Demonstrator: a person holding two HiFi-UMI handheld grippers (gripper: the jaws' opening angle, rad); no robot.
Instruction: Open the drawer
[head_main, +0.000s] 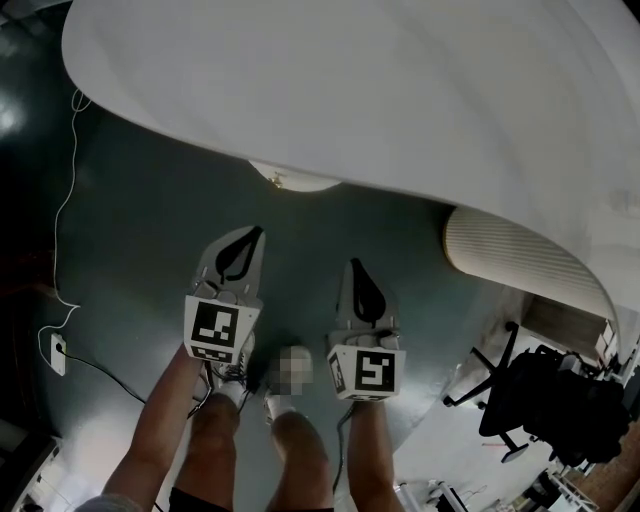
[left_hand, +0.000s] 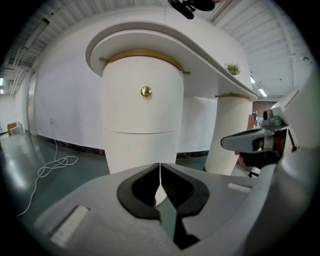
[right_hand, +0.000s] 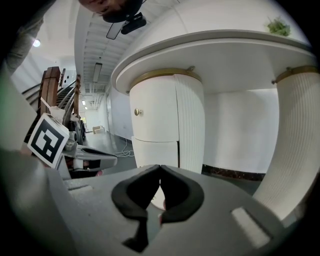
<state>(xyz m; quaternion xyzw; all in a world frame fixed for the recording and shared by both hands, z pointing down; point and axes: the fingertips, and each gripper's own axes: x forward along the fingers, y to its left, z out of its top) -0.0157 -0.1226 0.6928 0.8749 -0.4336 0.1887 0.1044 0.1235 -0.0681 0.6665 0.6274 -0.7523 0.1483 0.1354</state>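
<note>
A white rounded pedestal under the desk holds the drawer (left_hand: 142, 100), whose front carries a small brass knob (left_hand: 146, 91). A thin seam below marks the drawer's lower edge. In the right gripper view the same drawer (right_hand: 152, 112) shows from the side, its knob (right_hand: 138, 112) at the left. My left gripper (left_hand: 160, 167) is shut and empty, some way short of the pedestal and below the knob. My right gripper (right_hand: 160, 170) is also shut with nothing in it. In the head view the left gripper (head_main: 248, 238) and the right gripper (head_main: 357, 268) hang side by side over the dark floor.
The white curved desk top (head_main: 380, 90) overhangs everything. A ribbed white column (head_main: 510, 255) stands to the right. A white cable (head_main: 70, 190) trails over the floor at left, and a black office chair (head_main: 540, 400) sits at the lower right. My legs and shoes (head_main: 235, 375) are below.
</note>
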